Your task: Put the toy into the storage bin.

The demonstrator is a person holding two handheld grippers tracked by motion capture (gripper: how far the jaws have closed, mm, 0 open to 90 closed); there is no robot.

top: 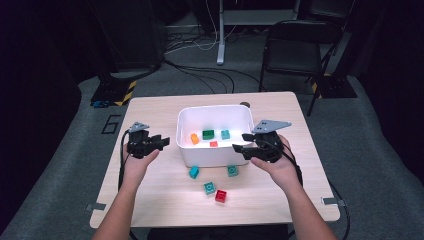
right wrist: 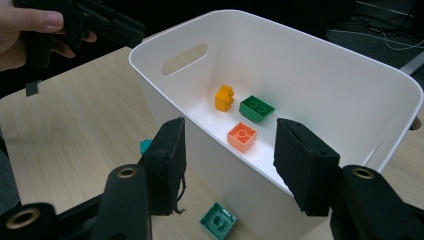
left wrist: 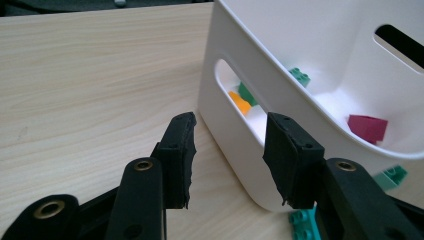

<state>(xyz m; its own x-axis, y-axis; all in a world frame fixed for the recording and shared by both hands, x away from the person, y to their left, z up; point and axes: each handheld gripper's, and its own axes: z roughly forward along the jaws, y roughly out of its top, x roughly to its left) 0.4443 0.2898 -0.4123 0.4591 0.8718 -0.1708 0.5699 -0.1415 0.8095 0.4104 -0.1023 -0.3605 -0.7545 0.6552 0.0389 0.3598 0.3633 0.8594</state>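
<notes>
A white bin (top: 235,114) stands mid-table with an orange block (top: 194,138), a green block (top: 208,134), a teal block (top: 225,134) and a salmon block (top: 213,144) inside. My left gripper (top: 164,143) is open beside the bin's left wall, nothing between its jaws. My right gripper (top: 240,142) is open at the bin's right front corner, over the rim. In the left gripper view the open gripper (left wrist: 230,155) faces the bin's handle slot (left wrist: 225,75). In the right gripper view the open gripper (right wrist: 227,165) straddles the near wall (right wrist: 220,165) above the salmon block (right wrist: 242,136).
On the table in front of the bin lie a cyan block (top: 194,172), two teal blocks (top: 232,170) (top: 209,188) and a red block (top: 220,196). A folding chair (top: 295,45) and cables sit on the floor beyond the table's far edge.
</notes>
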